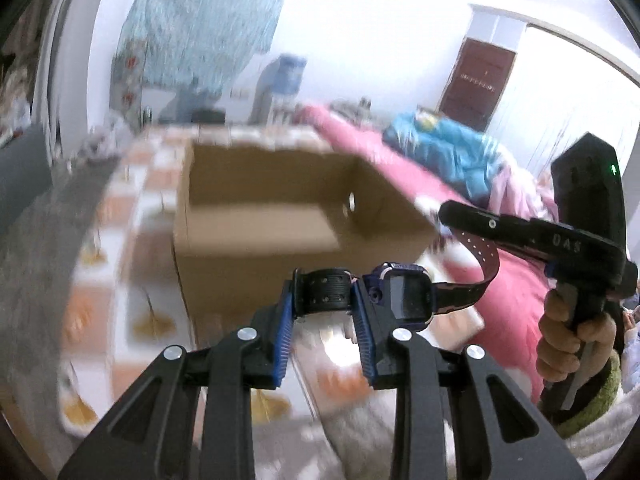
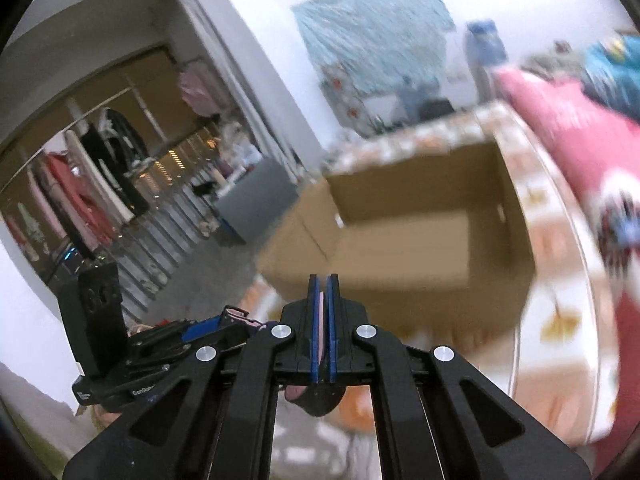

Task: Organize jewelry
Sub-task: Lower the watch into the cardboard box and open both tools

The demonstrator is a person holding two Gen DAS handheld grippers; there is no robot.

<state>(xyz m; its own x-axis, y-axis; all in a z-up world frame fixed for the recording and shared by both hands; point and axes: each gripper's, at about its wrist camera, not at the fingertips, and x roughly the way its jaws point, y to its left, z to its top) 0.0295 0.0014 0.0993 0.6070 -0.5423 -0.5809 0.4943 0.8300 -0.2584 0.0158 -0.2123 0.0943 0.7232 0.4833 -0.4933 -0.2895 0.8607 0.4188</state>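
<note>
Listing my view by size, largest first.

Bed or table surface (image 1: 132, 208): checked orange-and-white cover, blurred, filling the lower left of my left wrist view and running along the right of the box in my right wrist view.

Cardboard box (image 1: 256, 216): open-topped, brown, standing on the checked cover at the centre of both views; its inside looks bare as far as the blur lets me judge.

Pink blanket (image 1: 404, 184): heaped to the right of the box, with a blue garment (image 1: 440, 140) on it at upper right of my left view.

Right gripper (image 1: 452, 210): seen from my left camera at centre right, held by a hand (image 1: 568, 340) at the right edge. Its jaws are pressed together on the perforated pink-and-dark strap end; in my right view a thin pink strip shows pinched between the blue pads (image 2: 312, 320).

Left gripper (image 1: 324, 300): bottom centre of my left view, jaws part-way closed and clamping the black ridged strap section between the blue pads.

Watch (image 1: 404, 292): a child's smartwatch with a purple case and dark square screen, hanging just right of my left gripper's right finger, in front of the box's near wall. It spans between both grippers, one strap in each, clear of the surface below.
</note>
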